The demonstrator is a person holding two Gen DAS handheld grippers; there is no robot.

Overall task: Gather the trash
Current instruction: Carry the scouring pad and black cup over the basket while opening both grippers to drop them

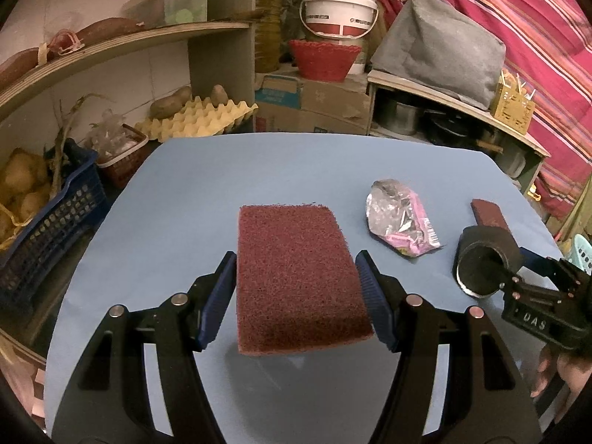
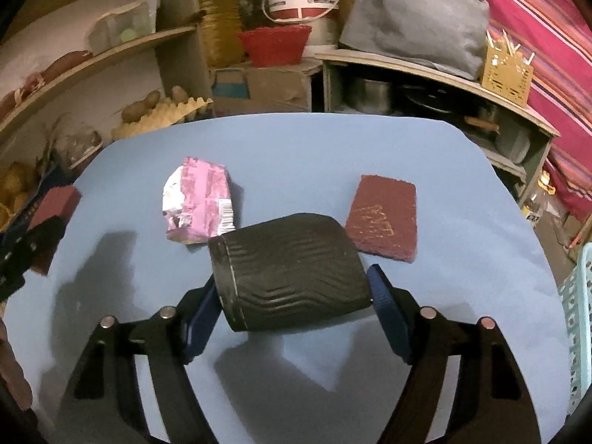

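While "DAS" showed on the right gripper's (image 2: pixel 292 292) body, its jaws clamped a black ribbed cup (image 2: pixel 288 273) on its side. The left gripper (image 1: pixel 298 285) pinched a maroon scouring pad (image 1: pixel 299 277) above the blue table (image 1: pixel 177 192). A pink foil wrapper (image 2: pixel 198 203) lay at 11 o'clock of the cup, another maroon pad (image 2: pixel 383 216) at 1 o'clock. A potato (image 1: pixel 168 105) sat on an egg tray (image 1: pixel 196 120).

White letters "DAS" show on the black body of the right claw (image 1: pixel 484 277), at the right edge of the left wrist view. The pink wrapper (image 1: pixel 403 222) carries a barcode, its digits too small to read. The white bucket (image 1: pixel 338 11) has a printed band, illegible.
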